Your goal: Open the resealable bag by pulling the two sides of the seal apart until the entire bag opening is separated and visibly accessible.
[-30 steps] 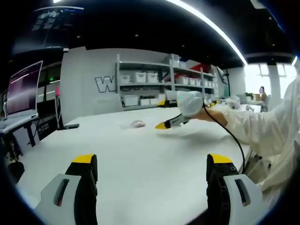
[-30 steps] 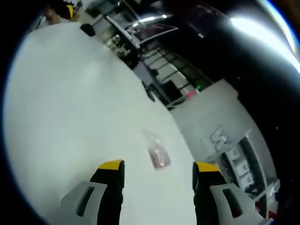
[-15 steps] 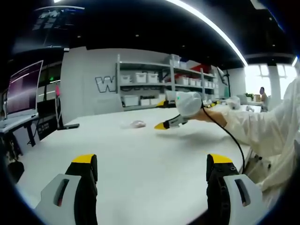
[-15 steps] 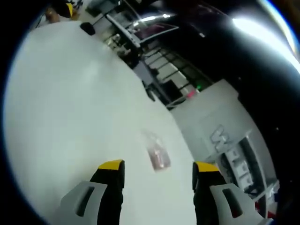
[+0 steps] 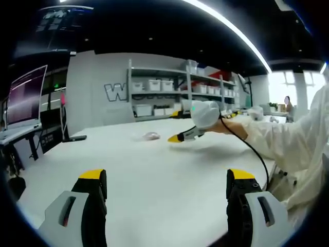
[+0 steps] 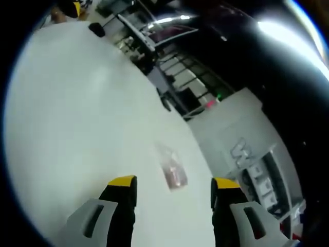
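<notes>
Right gripper view: the bag (image 6: 172,172) lies flat on the white desk (image 6: 61,128), just ahead of the right gripper (image 6: 174,190). Both grippers' fingers are wide apart and hold nothing. The left gripper (image 5: 167,180) is far from the bag.

1. A wide white tabletop (image 5: 154,170) runs out ahead.
2. Behind it, a grey wall (image 5: 97,92) with a big letter W.
3. Shelves (image 5: 169,92) against that wall carry white bins.
4. A monitor (image 5: 23,100) glows at left.
5. A light strip (image 5: 231,31) curves across the dark ceiling.
6. A bright window (image 5: 298,87) sits far right.
</notes>
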`<state>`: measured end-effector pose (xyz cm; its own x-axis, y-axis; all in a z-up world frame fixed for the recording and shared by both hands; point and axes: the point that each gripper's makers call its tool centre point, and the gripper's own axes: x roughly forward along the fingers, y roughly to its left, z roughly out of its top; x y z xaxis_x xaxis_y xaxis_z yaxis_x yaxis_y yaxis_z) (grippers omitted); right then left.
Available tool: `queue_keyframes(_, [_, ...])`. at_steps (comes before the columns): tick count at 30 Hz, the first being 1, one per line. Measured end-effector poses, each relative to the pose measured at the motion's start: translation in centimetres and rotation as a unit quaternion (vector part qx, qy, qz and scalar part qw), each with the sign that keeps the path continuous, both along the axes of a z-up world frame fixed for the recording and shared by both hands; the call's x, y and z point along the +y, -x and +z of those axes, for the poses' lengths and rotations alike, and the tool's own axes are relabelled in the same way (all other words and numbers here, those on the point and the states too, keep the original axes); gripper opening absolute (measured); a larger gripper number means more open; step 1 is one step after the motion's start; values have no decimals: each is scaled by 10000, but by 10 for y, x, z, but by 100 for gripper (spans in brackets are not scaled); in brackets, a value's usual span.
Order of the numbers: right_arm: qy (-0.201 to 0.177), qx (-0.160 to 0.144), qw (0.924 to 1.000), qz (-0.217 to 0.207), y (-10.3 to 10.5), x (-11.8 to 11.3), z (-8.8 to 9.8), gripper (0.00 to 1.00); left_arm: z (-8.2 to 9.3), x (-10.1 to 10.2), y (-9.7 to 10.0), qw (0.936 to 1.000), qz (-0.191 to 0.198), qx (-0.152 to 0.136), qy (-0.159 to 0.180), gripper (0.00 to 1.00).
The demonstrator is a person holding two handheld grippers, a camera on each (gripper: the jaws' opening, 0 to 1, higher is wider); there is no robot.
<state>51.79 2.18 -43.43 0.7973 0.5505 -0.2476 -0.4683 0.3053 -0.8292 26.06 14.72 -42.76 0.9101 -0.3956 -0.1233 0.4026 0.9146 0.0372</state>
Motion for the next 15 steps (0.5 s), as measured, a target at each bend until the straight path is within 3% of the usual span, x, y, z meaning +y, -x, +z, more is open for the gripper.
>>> queue_keyframes(15, [-39,6,10000,-35,-5,2,-2,57,-2,2,-1,10000,13,10,10,96])
